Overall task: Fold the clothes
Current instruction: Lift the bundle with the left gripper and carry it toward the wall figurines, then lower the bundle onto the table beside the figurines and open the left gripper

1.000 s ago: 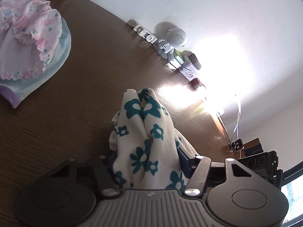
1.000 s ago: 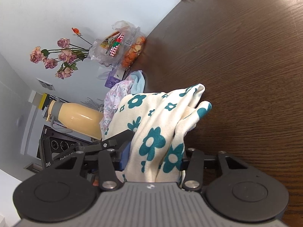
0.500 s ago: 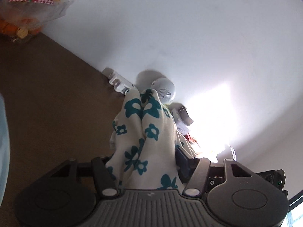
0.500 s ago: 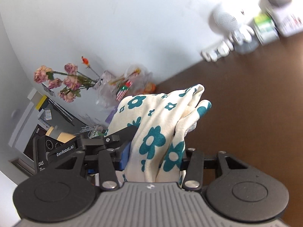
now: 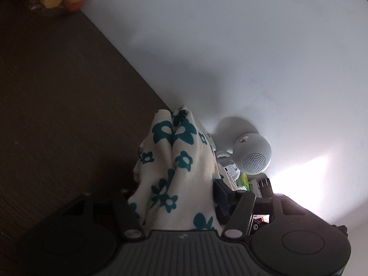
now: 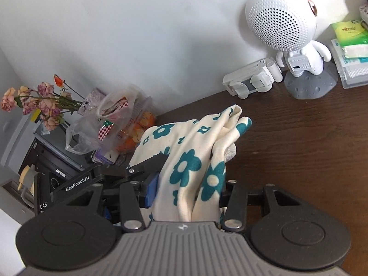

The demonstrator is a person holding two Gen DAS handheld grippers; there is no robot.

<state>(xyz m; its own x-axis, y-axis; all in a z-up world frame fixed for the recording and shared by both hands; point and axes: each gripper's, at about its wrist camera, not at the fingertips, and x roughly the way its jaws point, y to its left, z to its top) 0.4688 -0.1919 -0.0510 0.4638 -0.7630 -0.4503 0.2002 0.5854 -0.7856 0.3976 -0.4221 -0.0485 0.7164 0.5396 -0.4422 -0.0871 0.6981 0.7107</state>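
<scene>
A cream garment with teal flowers (image 5: 177, 172) is bunched up and pinched in my left gripper (image 5: 177, 200), which is shut on it above the dark wooden table (image 5: 57, 92). In the right wrist view the same garment (image 6: 193, 158) rises out of my right gripper (image 6: 186, 197), also shut on it. The two grippers sit close side by side: the left gripper's black finger and blue pad (image 6: 150, 184) press the cloth just left of my right one. Cloth hides the fingertips of both.
A white round speaker figure (image 6: 283, 16) stands by the wall, with a white clip holder (image 6: 253, 80) and tissue packs (image 6: 349, 46) nearby. A plastic bag of snacks and oranges (image 6: 115, 124) and dried flowers (image 6: 34, 101) sit at the back left. White wall is close ahead.
Both grippers have carried the flowered garment toward the back wall; the speaker figure is much nearer. The pile of pink clothes has left the left wrist view. Both grips are unchanged.
</scene>
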